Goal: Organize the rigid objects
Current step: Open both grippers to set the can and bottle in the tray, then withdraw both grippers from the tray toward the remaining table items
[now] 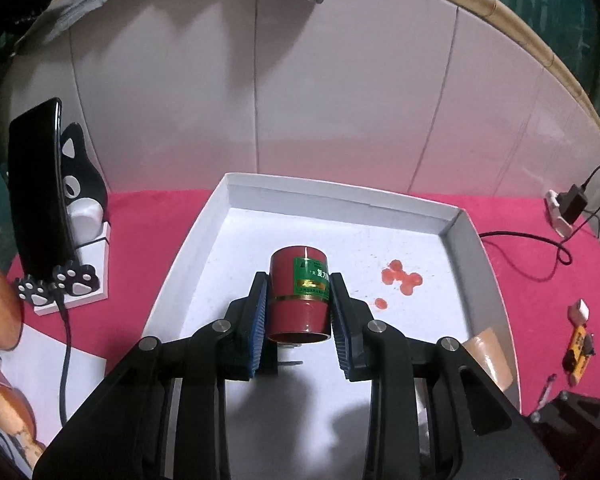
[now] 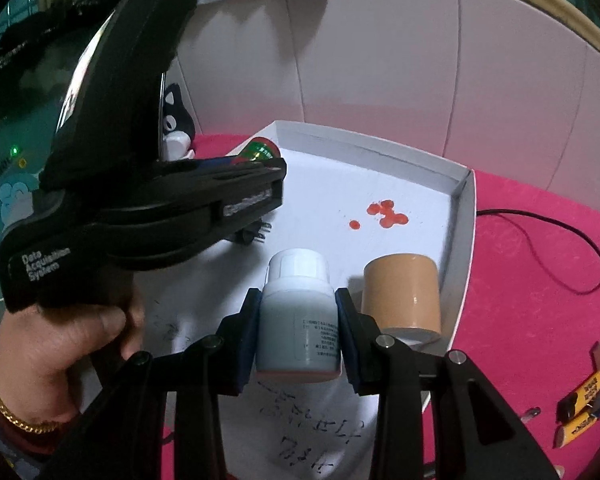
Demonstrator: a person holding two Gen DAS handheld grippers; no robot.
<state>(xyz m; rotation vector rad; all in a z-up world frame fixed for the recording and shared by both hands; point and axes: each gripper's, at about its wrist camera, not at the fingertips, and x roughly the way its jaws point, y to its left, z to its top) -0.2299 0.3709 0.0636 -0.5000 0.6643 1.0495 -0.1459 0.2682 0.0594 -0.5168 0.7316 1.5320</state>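
Observation:
A dark red can with a green label (image 1: 299, 294) hangs over the white cardboard tray (image 1: 204, 236), and my left gripper (image 1: 299, 288) is shut on its sides. In the right wrist view that same can (image 2: 261, 151) peeks out beyond the left gripper's black body. My right gripper (image 2: 297, 308) is shut on a white plastic bottle with a screw cap (image 2: 296, 320), held above the tray (image 2: 462, 216). A tan roll of tape (image 2: 400, 296) stands inside the tray just right of the bottle. Red stains (image 2: 386, 214) mark the tray floor.
A black phone leans on a cat-shaped stand (image 1: 48, 208) at the left on the pink cloth. A charger and cable (image 1: 568, 216) lie at the right, with yellow lighters (image 2: 580, 404) near the front right. A white curved backdrop (image 1: 300, 100) closes the back. A hand (image 2: 56, 344) holds the left gripper.

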